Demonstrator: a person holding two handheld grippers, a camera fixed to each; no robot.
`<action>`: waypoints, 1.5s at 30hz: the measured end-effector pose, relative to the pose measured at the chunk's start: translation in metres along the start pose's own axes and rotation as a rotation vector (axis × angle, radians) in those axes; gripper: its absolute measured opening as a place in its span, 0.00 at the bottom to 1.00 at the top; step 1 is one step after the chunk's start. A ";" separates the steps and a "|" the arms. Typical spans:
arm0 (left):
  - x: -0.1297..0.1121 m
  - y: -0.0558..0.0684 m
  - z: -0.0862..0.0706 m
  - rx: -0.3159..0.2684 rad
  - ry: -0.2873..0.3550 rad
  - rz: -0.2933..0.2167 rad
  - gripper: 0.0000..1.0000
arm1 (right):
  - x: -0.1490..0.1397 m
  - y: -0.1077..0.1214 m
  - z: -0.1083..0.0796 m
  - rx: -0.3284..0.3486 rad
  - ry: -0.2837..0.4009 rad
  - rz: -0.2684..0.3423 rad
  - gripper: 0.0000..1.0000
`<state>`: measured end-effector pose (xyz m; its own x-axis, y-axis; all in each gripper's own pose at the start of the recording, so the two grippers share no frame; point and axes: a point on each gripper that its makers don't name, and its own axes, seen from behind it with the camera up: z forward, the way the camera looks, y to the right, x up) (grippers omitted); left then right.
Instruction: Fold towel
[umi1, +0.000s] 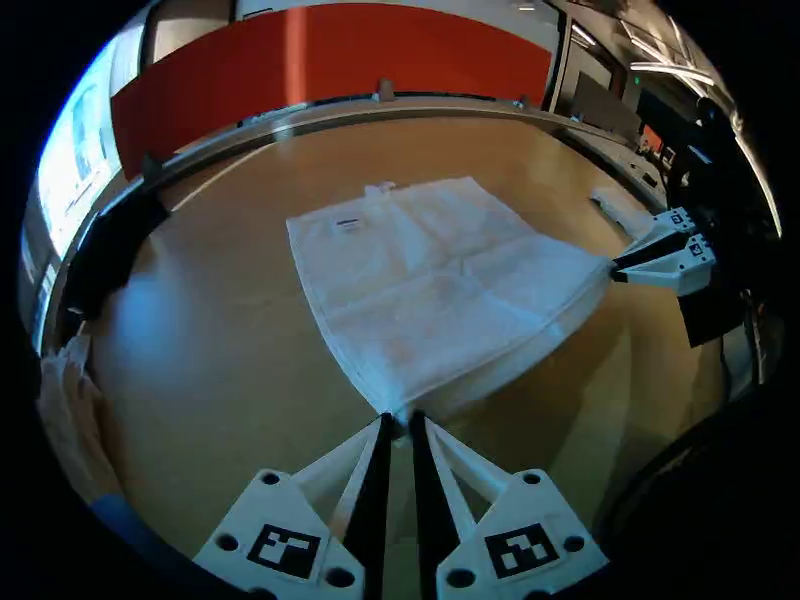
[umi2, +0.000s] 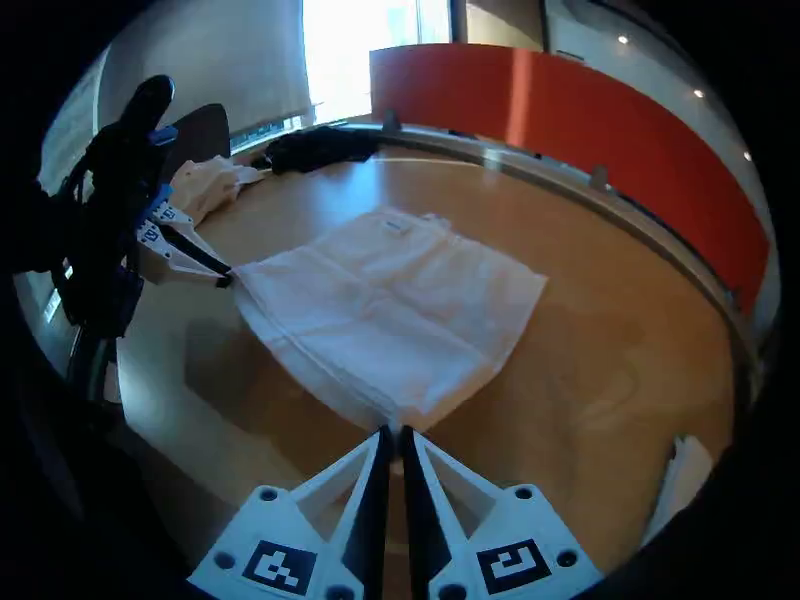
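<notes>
A white towel (umi1: 440, 280) lies spread on a round wooden table (umi1: 230, 340). My left gripper (umi1: 400, 425) is shut on the towel's near corner, which is raised a little off the wood. To the right, the right gripper (umi1: 615, 270) pinches the neighbouring corner. In the right gripper view the same towel (umi2: 390, 310) stretches away from my right gripper (umi2: 393, 432), which is shut on its corner. The left gripper (umi2: 226, 279), held by a person's hand, grips the corner at the left. The edge between the two held corners casts a shadow on the table.
A pale cloth pile (umi2: 205, 185) and a dark garment (umi2: 315, 145) lie at the table's far side. Another white cloth (umi2: 685, 470) rests near the table edge. A red wall panel (umi1: 350, 60) stands behind the table rim (umi1: 400, 108).
</notes>
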<state>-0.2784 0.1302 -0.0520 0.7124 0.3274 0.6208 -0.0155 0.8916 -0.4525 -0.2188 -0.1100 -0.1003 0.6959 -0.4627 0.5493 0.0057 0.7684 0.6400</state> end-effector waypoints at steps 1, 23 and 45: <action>0.003 0.000 -0.004 0.000 0.003 -0.004 0.14 | 0.004 0.000 -0.004 -0.001 0.007 -0.004 0.09; 0.049 0.024 -0.083 -0.026 0.055 -0.019 0.14 | 0.049 -0.012 -0.080 0.011 0.039 -0.069 0.09; 0.053 0.029 -0.089 -0.051 0.060 -0.046 0.14 | 0.055 -0.028 -0.088 0.047 0.044 -0.040 0.08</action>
<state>-0.1786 0.1460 -0.0894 0.7520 0.2657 0.6033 0.0531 0.8878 -0.4571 -0.1172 -0.1177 -0.1350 0.7266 -0.4722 0.4991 0.0016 0.7276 0.6860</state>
